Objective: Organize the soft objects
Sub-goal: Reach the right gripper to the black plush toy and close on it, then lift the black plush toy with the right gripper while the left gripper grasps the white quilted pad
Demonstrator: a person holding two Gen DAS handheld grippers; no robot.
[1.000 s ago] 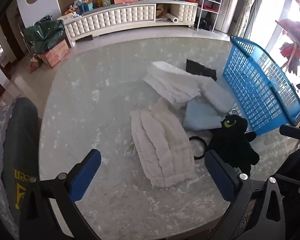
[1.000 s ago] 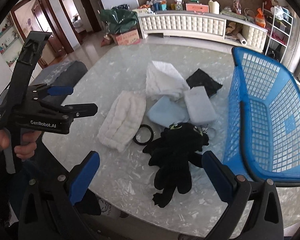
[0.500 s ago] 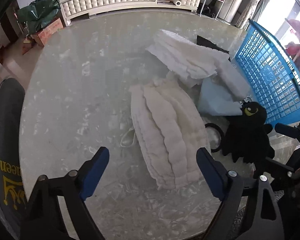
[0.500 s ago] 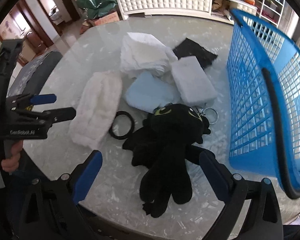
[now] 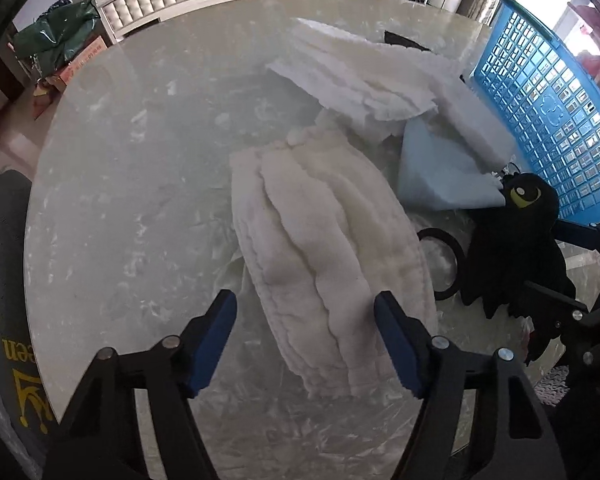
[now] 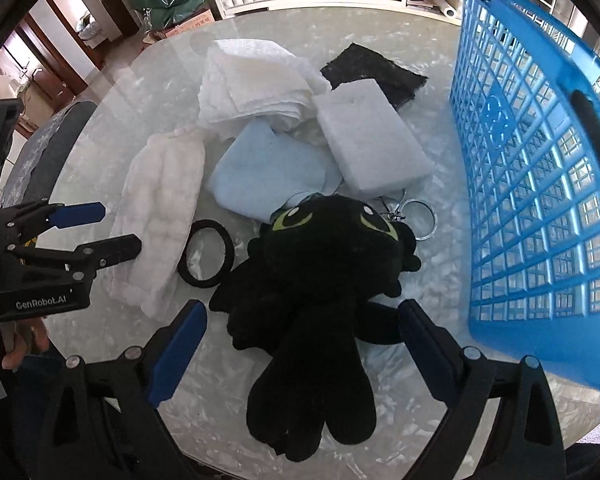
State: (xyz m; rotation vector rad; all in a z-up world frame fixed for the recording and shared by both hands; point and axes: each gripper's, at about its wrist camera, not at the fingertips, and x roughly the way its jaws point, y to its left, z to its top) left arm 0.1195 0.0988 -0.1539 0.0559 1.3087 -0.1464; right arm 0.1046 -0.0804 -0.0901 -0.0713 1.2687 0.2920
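Note:
My left gripper (image 5: 306, 336) is open, its blue pads either side of the near end of a quilted white fluffy cloth (image 5: 320, 248) lying on the round marble table (image 5: 120, 200). My right gripper (image 6: 300, 344) is open, straddling the body of a black dragon plush (image 6: 324, 272) with green eyes. The plush also shows in the left wrist view (image 5: 516, 248). Behind lie a light blue cloth (image 6: 272, 172), a white foam block (image 6: 372, 136), a folded white towel (image 6: 252, 84) and a black pad (image 6: 376, 74).
A blue plastic basket (image 6: 540, 160) lies tilted on the table's right side. A black ring (image 6: 206, 254) lies between the fluffy cloth and the plush, and a metal key ring (image 6: 418, 220) lies by the plush's head. A dark chair (image 5: 4, 280) stands at the left edge.
Both grippers have come down and forward. The left one has closed in on the fluffy cloth and narrowed its opening; the right one has closed in over the plush.

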